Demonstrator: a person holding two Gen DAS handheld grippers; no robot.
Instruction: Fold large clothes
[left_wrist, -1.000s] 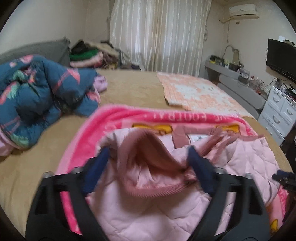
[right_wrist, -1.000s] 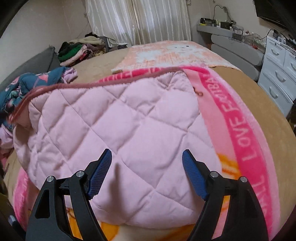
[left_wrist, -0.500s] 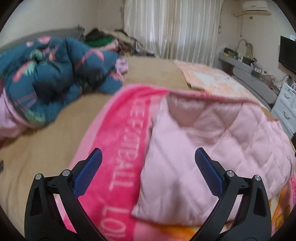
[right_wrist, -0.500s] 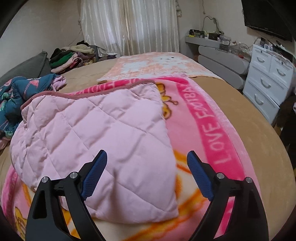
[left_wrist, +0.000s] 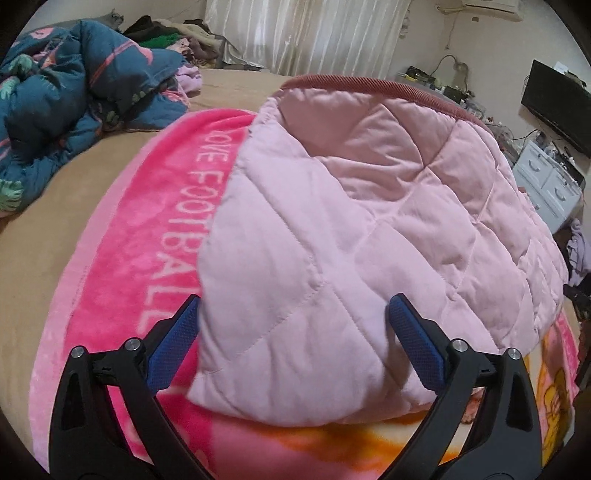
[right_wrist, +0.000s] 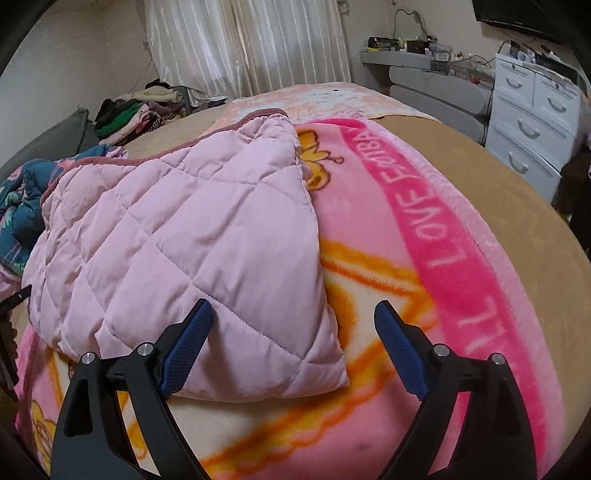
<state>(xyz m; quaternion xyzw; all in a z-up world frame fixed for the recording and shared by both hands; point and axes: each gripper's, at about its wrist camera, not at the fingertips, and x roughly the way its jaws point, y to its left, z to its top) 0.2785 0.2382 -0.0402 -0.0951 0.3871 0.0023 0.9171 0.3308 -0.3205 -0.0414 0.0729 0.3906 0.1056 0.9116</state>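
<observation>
A pale pink quilted jacket (left_wrist: 362, 221) lies folded on a bright pink printed blanket (left_wrist: 147, 236), with its darker ribbed hem (left_wrist: 343, 79) along the far edge. My left gripper (left_wrist: 295, 298) hovers low over the jacket's near left corner. Its jaws are closing, with that corner between them, but the blue pads (left_wrist: 173, 339) do not press on it. In the right wrist view the jacket (right_wrist: 192, 229) fills the left half. My right gripper (right_wrist: 294, 303) straddles its near right corner. Its jaws are closing too, the right fingertip (right_wrist: 399, 350) over the blanket (right_wrist: 436, 206).
The blanket lies on a tan bed (right_wrist: 509, 199). A rumpled blue patterned quilt (left_wrist: 74, 96) is at the left, and a peach cloth (right_wrist: 332, 96) is spread at the far end. A clothes pile (right_wrist: 140, 110) and white drawers (right_wrist: 532, 122) flank the bed.
A second ago the ribbed hem hung bunched between my left fingers; now the jacket lies flat and folded, and that gripper has sunk to its near left corner. My right gripper shifted right to the jacket's right edge.
</observation>
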